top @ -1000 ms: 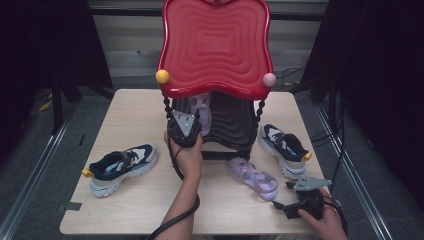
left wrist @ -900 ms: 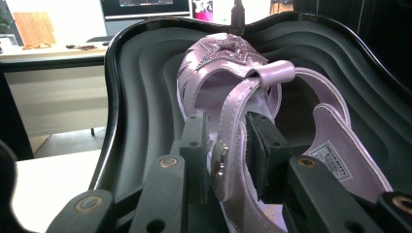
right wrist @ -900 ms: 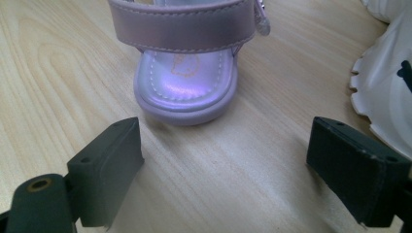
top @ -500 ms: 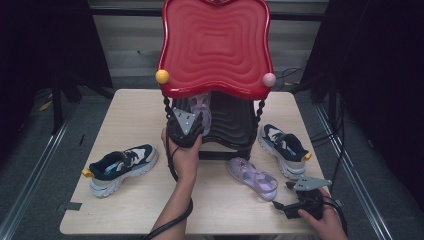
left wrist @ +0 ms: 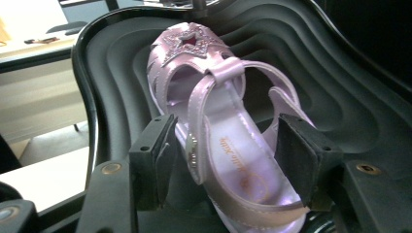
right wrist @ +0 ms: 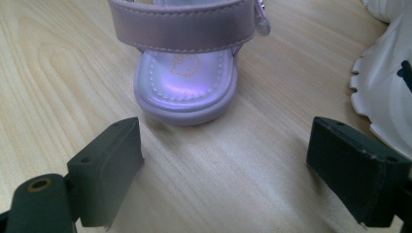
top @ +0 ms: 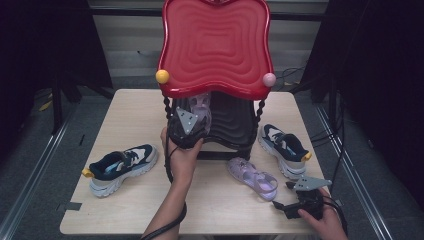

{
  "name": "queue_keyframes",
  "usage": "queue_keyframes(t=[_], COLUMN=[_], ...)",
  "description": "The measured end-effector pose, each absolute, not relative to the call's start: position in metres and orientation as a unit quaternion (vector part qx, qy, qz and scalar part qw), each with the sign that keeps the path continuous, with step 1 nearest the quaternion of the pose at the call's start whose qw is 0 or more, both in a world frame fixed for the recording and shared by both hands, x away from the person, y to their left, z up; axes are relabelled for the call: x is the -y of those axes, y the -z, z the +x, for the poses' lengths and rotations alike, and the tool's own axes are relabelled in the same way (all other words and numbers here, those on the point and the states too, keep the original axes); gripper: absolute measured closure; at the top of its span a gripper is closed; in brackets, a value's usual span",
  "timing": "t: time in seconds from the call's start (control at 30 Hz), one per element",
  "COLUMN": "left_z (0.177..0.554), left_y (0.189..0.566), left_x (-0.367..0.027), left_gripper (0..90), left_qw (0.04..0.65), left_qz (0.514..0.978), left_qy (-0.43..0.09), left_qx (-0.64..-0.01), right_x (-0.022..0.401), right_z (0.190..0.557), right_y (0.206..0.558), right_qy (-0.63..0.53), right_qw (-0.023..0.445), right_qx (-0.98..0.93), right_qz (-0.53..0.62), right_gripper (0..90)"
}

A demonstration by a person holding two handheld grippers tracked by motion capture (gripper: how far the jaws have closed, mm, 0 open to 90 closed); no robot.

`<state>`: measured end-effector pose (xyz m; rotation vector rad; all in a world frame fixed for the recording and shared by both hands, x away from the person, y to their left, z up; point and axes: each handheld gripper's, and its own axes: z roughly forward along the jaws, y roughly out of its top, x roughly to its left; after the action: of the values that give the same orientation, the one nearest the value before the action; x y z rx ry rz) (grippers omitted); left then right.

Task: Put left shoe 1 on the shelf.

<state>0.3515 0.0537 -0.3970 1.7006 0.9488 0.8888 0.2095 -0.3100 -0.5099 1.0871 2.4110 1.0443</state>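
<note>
Since the earlier frame, the left gripper (top: 192, 112) has just been opening beneath the red rack's (top: 215, 45) top. Its own view shows the lilac sandal (left wrist: 228, 141) released on the black shelf (left wrist: 340, 92), between parted jaws. The right gripper (right wrist: 238, 174) gapes, empty, before the second sandal (right wrist: 187, 82), probably next.

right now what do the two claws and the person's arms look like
Both are black handheld tools. The left claw has two blocky black jaws with flat pads and brass-coloured screws at their bases; a grey three-cornered plate sits on top and a black cable trails back along the forearm. The right claw has the same square black jaws, a grey plate and a black cable. Both forearms are bare, with no sleeves showing.
</note>
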Motion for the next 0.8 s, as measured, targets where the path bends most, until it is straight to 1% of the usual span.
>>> queue_keyframes(t=[0.1,0.27,0.37,0.4,0.57,0.8], left_z=[0.350,0.345,0.344,0.344,0.339,0.332], left_y=[0.395,0.394,0.393,0.393,0.389,0.388], left_x=[-0.054,-0.055,-0.057,-0.057,-0.058,-0.059], left_gripper=[40.0,37.1,35.9,33.7,32.3,29.2], left_qw=[0.485,0.492,0.491,0.496,0.494,0.502], left_qz=[0.699,0.708,0.712,0.708,0.718,0.726], left_qy=[-0.357,-0.338,-0.335,-0.333,-0.328,-0.301], left_qx=[-0.385,-0.378,-0.374,-0.376,-0.364,-0.362], right_x=[0.310,0.310,0.310,0.310,0.310,0.310], right_z=[0.210,0.210,0.210,0.209,0.209,0.209], right_y=[0.510,0.510,0.510,0.510,0.510,0.510], right_qy=[-0.363,-0.363,-0.363,-0.363,-0.363,-0.363], right_qw=[0.148,0.149,0.149,0.148,0.148,0.148], right_qx=[-0.838,-0.839,-0.839,-0.838,-0.838,-0.839], right_qz=[0.378,0.378,0.378,0.379,0.379,0.378], right_gripper=[12.1,12.1,12.1,12.1,12.1,12.1])
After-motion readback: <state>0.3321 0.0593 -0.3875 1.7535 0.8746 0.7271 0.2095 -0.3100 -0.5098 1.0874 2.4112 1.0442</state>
